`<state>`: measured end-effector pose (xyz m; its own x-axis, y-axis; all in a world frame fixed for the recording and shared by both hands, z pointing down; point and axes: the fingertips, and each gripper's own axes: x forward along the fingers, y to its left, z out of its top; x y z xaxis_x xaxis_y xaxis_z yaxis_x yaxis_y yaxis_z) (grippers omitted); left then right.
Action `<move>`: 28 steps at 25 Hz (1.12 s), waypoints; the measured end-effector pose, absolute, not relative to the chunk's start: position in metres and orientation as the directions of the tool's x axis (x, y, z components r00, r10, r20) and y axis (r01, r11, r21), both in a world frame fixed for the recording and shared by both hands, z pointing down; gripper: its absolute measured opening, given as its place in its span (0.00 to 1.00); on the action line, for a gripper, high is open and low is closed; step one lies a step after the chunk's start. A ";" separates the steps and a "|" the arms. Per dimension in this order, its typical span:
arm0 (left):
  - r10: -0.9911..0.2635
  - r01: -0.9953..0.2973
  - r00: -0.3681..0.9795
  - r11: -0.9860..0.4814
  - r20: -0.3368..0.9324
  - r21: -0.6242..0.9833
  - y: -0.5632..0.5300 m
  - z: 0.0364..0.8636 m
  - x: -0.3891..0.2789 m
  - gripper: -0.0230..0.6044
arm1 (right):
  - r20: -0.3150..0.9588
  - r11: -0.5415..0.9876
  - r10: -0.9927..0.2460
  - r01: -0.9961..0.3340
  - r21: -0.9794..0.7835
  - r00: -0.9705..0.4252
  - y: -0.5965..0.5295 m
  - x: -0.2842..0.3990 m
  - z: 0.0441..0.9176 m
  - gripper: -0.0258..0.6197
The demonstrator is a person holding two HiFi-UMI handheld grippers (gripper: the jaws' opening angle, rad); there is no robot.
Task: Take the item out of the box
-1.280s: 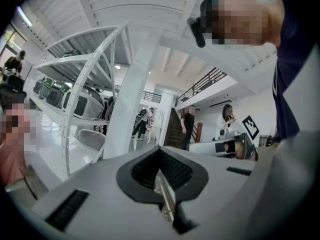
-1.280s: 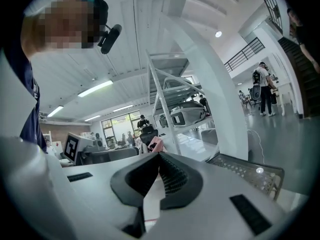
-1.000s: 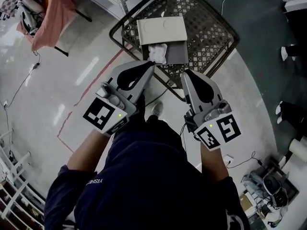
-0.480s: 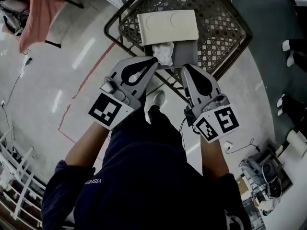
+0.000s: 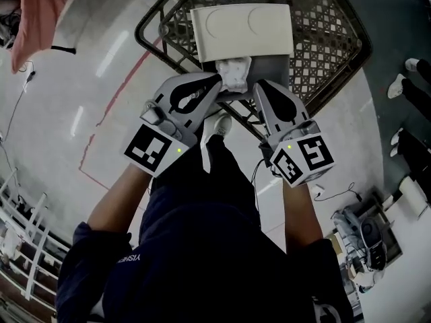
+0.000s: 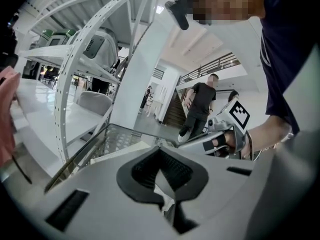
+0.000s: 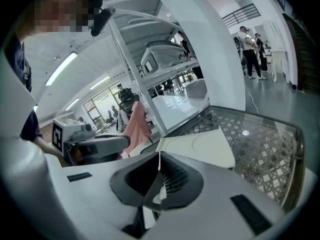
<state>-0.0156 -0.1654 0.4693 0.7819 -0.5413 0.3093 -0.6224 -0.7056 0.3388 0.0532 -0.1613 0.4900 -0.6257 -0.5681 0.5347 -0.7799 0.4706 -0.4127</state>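
Both pinched shut: left tongs (image 5: 215,81) and right tongs (image 5: 260,87) hover at the near edge of the open grey box (image 5: 273,69). Inside lies a crumpled white item (image 5: 236,73), right by the left tips.

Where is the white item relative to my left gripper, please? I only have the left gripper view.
Observer: The head view shows the white crumpled item in the grey box, right at the left gripper tip; contact is unclear.
Operator: Is the lid clear?
Observer: Yes, the beige lid lies open beyond the box on the lattice table.
Operator: And the right gripper?
Observer: Shut, its tip at the box's near edge.
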 end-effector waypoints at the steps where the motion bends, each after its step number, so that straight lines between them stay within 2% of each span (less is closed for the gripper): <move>1: -0.540 -0.623 0.781 -0.703 0.313 0.343 -0.167 0.474 -0.016 0.05 | 0.546 0.472 -0.553 -0.777 -0.417 -0.629 -0.163 0.052 0.499 0.08; 6: -0.536 -0.627 0.778 -0.689 0.327 0.362 -0.168 0.485 -0.014 0.04 | 0.609 0.483 -0.484 -0.772 -0.413 -0.628 -0.164 0.052 0.533 0.08; 9: -0.530 -0.631 0.775 -0.677 0.343 0.379 -0.167 0.500 -0.015 0.04 | 0.647 0.487 -0.430 -0.765 -0.421 -0.630 -0.165 0.050 0.560 0.20; 16: -0.523 -0.640 0.768 -0.647 0.371 0.414 -0.163 0.528 -0.018 0.05 | 0.744 0.508 -0.315 -0.767 -0.393 -0.590 -0.158 0.051 0.615 0.31; 22: -0.520 -0.642 0.766 -0.634 0.377 0.430 -0.165 0.535 -0.021 0.05 | 0.826 0.523 -0.214 -0.776 -0.354 -0.521 -0.155 0.057 0.646 0.36; 28: -0.514 -0.642 0.766 -0.632 0.385 0.434 -0.162 0.541 -0.022 0.04 | 0.868 0.524 -0.129 -0.776 -0.350 -0.479 -0.151 0.057 0.665 0.36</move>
<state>-0.0219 -0.1623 0.5409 0.7663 -0.5139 0.3855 -0.6421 -0.6323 0.4335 0.0571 -0.1514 0.6649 -0.4790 -0.1292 0.8682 -0.7761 0.5245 -0.3502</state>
